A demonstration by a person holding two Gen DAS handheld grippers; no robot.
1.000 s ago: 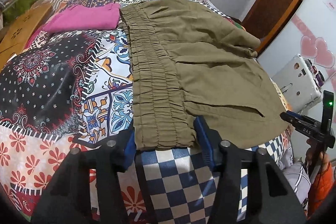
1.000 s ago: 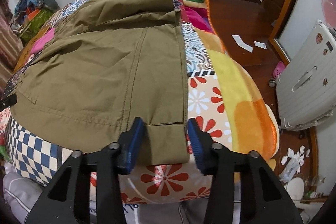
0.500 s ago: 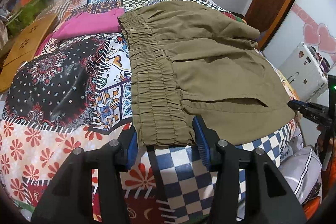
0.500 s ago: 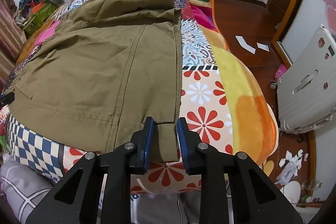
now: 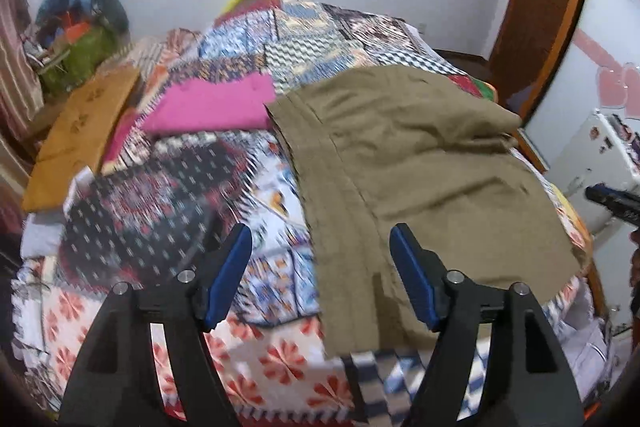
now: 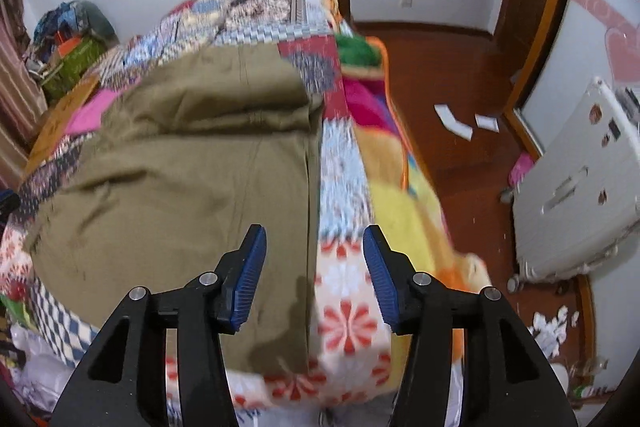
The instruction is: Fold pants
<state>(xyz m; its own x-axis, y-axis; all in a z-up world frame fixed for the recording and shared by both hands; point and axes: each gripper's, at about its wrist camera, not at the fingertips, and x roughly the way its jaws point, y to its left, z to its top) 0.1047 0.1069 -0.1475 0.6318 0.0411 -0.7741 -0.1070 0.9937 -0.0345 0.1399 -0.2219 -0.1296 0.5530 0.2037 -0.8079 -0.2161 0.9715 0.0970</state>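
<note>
The olive-green pants (image 5: 420, 179) lie folded on the patchwork bed cover (image 5: 168, 187), waistband on the left and running away from me. My left gripper (image 5: 320, 267) is open and empty above the near waistband corner. In the right wrist view the pants (image 6: 180, 179) fill the left half, their hem edge running down the middle. My right gripper (image 6: 314, 267) is open and empty above the near hem corner. Both views are motion-blurred.
A folded pink garment (image 5: 212, 103) lies behind the pants. An orange-brown board (image 5: 80, 135) lies at the bed's left. A white suitcase (image 6: 576, 195) stands on the wooden floor to the right. Paper scraps (image 6: 456, 119) lie on the floor. The other gripper's tip (image 5: 612, 199) shows at right.
Both grippers have opened wide and pulled up and back from the pants' near edge. The right gripper, nearly shut around the hem corner half a second ago, has let it go.
</note>
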